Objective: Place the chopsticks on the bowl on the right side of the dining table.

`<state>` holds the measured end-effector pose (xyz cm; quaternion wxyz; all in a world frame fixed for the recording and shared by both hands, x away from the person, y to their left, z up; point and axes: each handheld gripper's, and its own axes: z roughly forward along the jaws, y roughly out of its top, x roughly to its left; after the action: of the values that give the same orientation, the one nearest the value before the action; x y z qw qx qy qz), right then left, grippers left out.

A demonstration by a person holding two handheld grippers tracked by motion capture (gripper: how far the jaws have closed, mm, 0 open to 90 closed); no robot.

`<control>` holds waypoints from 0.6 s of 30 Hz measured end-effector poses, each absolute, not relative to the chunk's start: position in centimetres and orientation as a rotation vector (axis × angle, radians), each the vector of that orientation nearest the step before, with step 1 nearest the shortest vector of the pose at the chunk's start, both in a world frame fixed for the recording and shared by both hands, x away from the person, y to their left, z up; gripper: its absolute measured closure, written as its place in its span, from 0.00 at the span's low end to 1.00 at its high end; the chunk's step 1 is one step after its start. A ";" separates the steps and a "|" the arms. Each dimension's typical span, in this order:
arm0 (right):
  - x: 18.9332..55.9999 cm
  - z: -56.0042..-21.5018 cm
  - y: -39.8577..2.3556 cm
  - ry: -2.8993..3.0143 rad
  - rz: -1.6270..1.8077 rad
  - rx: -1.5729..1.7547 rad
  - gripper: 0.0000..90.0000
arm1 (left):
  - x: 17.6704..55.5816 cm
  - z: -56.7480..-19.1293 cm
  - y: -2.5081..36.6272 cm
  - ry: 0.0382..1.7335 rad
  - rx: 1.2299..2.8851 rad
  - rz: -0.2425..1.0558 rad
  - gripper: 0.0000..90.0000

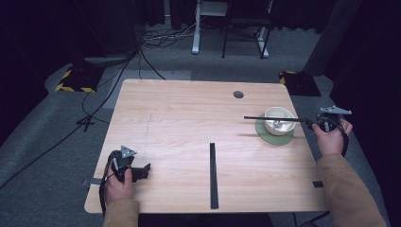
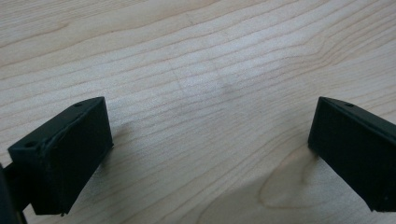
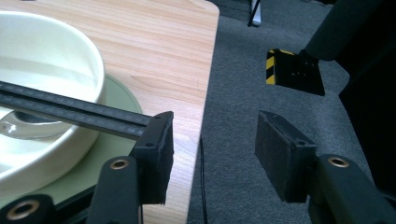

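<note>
one black chopstick lies across the white bowl on the green coaster, at the table's 3 o'clock edge. right gripper jaws stand about half open, empty gap between them, the stick's end touching the outside of one jaw, not pinched. second chopstick lies flat near 6 o'clock, untouched. left gripper rests wide open and empty at 7 o'clock. looks about halfway: one stick placed, one left.

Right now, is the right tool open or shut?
Open: the right tool shows a wide gap; the black stick ends beside one pad, unpinched.
</note>
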<state>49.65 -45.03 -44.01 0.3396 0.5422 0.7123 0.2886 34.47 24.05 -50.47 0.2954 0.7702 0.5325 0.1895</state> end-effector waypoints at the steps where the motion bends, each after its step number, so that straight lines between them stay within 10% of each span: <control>1: 49.6 -44.0 -45.1 1.851 0.747 1.412 0.53 | 34.5 -50.5 24.0 1.417 2.049 0.504 0.00; 18: 46.4 -40.0 -44.2 1.918 0.993 1.301 0.46 | 34.5 -50.5 24.0 1.417 2.049 0.504 0.00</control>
<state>46.40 -44.18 -40.04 0.3050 0.4914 0.7245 0.3750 34.47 24.05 -50.47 0.2954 0.7703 0.5325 0.1893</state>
